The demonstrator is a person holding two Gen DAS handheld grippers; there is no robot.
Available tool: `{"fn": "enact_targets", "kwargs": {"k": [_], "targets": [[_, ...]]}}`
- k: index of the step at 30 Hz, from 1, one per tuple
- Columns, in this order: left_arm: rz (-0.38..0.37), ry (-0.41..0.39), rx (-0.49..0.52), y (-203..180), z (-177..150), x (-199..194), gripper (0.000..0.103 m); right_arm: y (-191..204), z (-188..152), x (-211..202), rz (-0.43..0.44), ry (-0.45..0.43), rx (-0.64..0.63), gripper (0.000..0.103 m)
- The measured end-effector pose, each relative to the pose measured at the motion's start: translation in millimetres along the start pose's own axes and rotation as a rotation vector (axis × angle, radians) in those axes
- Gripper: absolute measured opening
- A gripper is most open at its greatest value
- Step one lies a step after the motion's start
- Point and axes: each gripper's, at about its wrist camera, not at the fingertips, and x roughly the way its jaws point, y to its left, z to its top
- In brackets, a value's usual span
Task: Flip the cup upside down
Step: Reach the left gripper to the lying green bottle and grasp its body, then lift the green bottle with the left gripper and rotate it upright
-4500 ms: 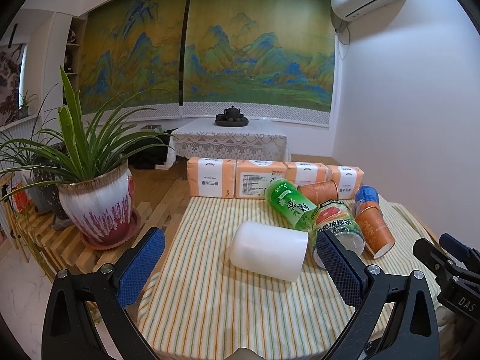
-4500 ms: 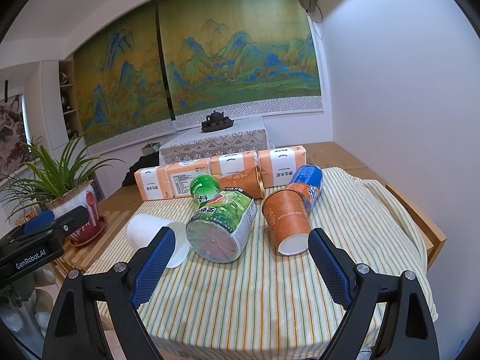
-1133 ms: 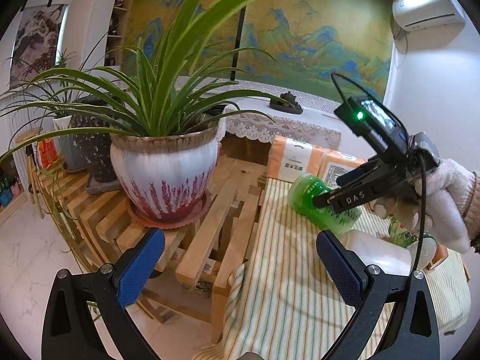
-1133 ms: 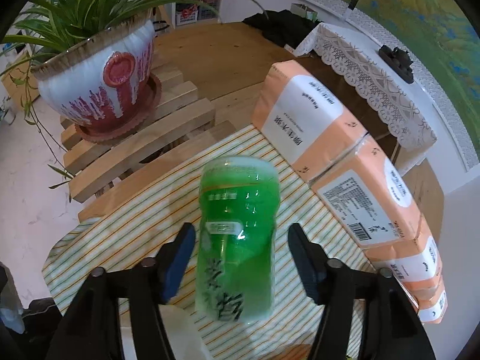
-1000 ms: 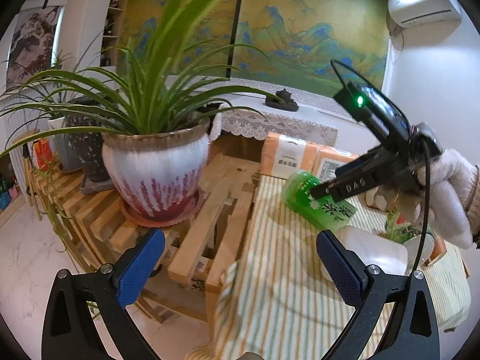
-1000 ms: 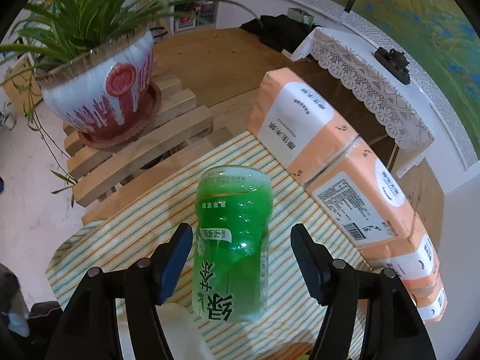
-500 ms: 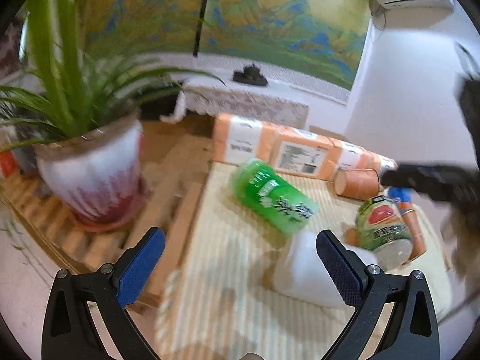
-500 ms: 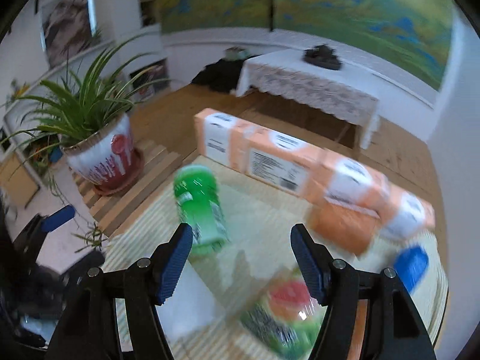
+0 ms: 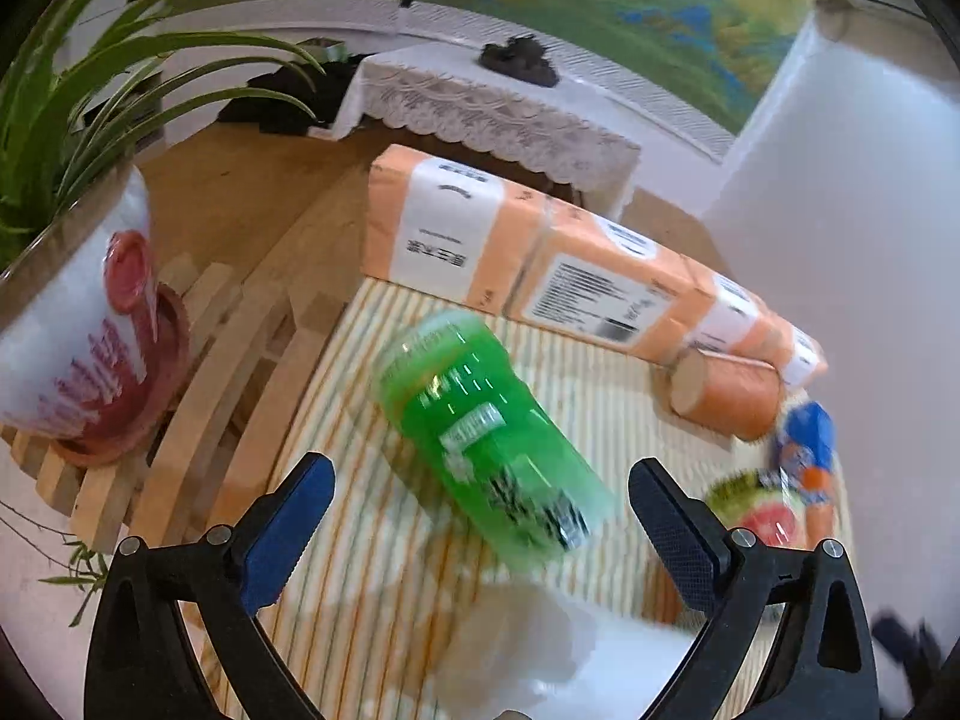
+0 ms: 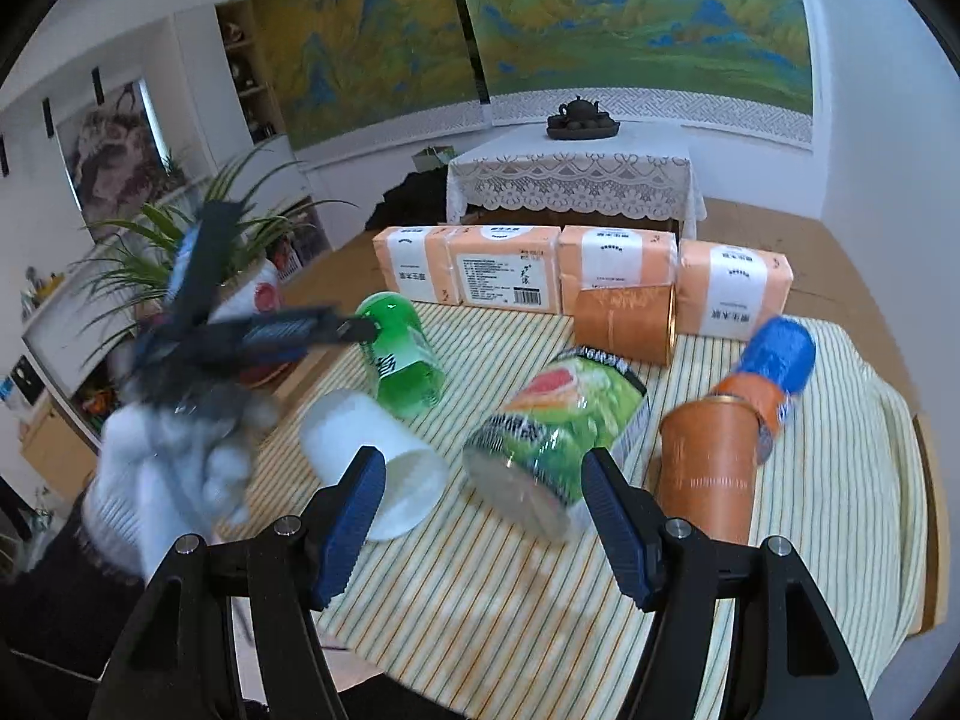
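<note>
Potted plant (image 9: pixel 72 324), orange packages (image 10: pixel 522 273), teapot tray (image 10: pixel 582 120), landscape mural (image 10: pixel 630 18)

Soft, even indoor light fills both views, with no hard shadows on the striped tablecloth (image 10: pixel 492 600). Fisheye bending curves the walls, and black vignette closes every corner. Motion blur smears the green bottle (image 9: pixel 492 438) and white cup (image 9: pixel 540 654) in the left view; in the right, the gloved hand (image 10: pixel 174 468) is streaked.

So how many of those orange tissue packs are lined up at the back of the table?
4, side by side along the far edge of the striped cloth: first pack at the left, second pack, third pack, fourth pack at the right. None seems hidden.
</note>
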Motion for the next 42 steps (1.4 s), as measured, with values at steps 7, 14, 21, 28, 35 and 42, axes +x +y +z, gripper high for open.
{"fn": "enact_targets", "kwargs": {"k": [7,14,21,28,35,42], "targets": [[0.026,0.101,-0.139,17.7,21.6,38.1,0.091,2.2,-19.7,-17.4,0.004,-0.036,-0.01,0.064],[0.032,0.128,-0.152,15.5,26.4,55.1,0.089,-3.4,-30.0,-22.4,0.016,-0.033,0.001,0.064],[0.012,0.139,-0.156,12.3,32.3,59.0,0.075,2.2,-37.7,-21.4,0.046,-0.004,-0.004,0.064],[-0.002,0.116,-0.15,9.9,38.7,56.1,0.066,8.4,-44.5,-14.6,0.057,0.018,-0.003,0.064],[-0.008,0.138,-0.134,7.6,40.8,60.3,0.067,10.0,-49.4,-6.3,0.061,0.038,0.012,0.063],[-0.044,0.206,-0.193,12.4,43.5,77.4,0.076,14.9,-49.8,-6.8,0.066,0.037,0.004,0.063]]}}
